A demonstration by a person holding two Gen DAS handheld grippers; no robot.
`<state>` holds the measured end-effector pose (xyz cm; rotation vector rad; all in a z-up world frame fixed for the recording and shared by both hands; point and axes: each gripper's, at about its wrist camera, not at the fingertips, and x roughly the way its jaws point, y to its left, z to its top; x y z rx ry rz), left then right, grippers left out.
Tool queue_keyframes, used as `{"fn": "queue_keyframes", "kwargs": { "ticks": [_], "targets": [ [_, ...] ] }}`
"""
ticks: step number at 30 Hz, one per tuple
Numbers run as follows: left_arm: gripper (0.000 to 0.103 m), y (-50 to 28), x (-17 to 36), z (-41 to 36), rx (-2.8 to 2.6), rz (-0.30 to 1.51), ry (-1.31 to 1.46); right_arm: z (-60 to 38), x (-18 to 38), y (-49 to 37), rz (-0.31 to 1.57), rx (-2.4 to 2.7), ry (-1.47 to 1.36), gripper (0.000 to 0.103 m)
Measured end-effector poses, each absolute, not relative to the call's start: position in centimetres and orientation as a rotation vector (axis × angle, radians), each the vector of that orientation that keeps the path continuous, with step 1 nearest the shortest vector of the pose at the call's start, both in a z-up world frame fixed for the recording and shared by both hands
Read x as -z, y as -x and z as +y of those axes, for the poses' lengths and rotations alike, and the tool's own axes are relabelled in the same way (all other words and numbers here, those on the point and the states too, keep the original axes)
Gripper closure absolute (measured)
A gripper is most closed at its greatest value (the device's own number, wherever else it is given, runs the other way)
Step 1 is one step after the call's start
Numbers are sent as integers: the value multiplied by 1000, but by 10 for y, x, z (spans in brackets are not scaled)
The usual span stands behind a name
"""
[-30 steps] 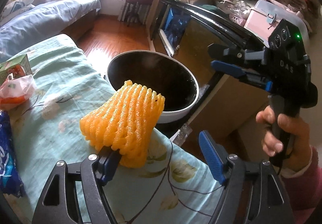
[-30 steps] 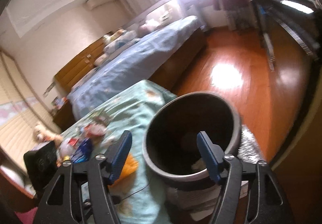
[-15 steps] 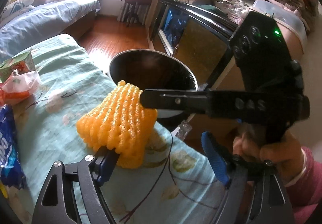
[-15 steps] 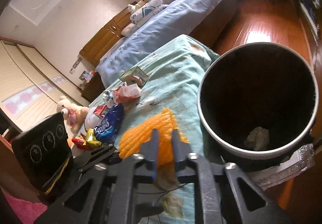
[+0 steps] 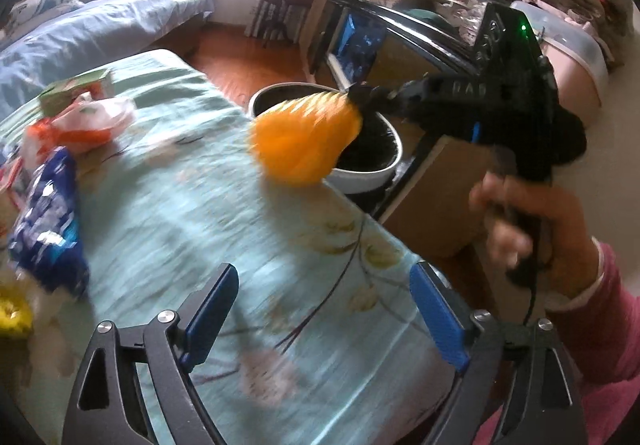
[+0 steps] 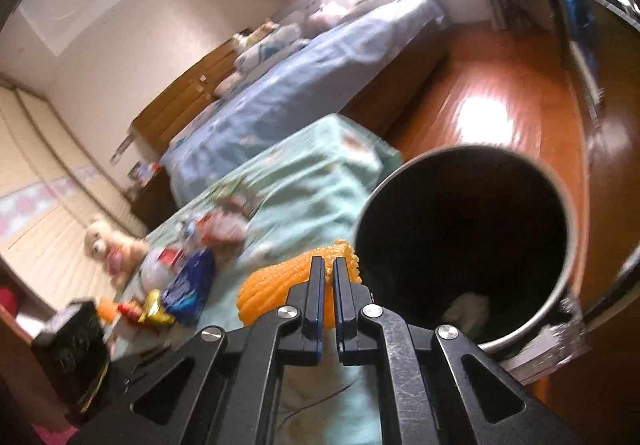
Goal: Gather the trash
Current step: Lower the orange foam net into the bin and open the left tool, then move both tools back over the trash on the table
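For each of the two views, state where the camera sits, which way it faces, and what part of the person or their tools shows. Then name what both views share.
Left wrist: sits on the left gripper, looks across the table towards the bin; its own jaws are opening, empty; the right gripper and a hand show.
Right wrist: sits on the right gripper, faces the bin and bed; its jaws pinch the orange foam net.
Shared: the orange foam net, bin, table, blue packet.

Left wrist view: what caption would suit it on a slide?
Right gripper carries orange foam net toward the trash bin; left gripper opening, empty.
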<state>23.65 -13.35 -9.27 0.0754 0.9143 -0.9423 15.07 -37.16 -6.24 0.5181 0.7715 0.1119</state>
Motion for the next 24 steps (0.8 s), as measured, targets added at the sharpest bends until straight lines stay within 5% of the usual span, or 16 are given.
{"fn": "queue_keyframes", "kwargs": {
  "ticks": [4,5,6,8,24],
  "targets": [
    [16,-230,88,-111,877,891,-25,-391,60,-157,771,46,-449,91],
    [16,-227,86,-103,850,877,-4,-395,62,-160,788,79,-452,80],
    [16,-225,85,-97,827,865,11,-396,63,-160,792,89,-460,58],
    [16,-218,82,-82,773,836,47,-394,59,-155,740,95,-477,43],
    [16,-134,46,17,315,693,60,-254,64,-164,798,-247,-428,31]
  ]
}}
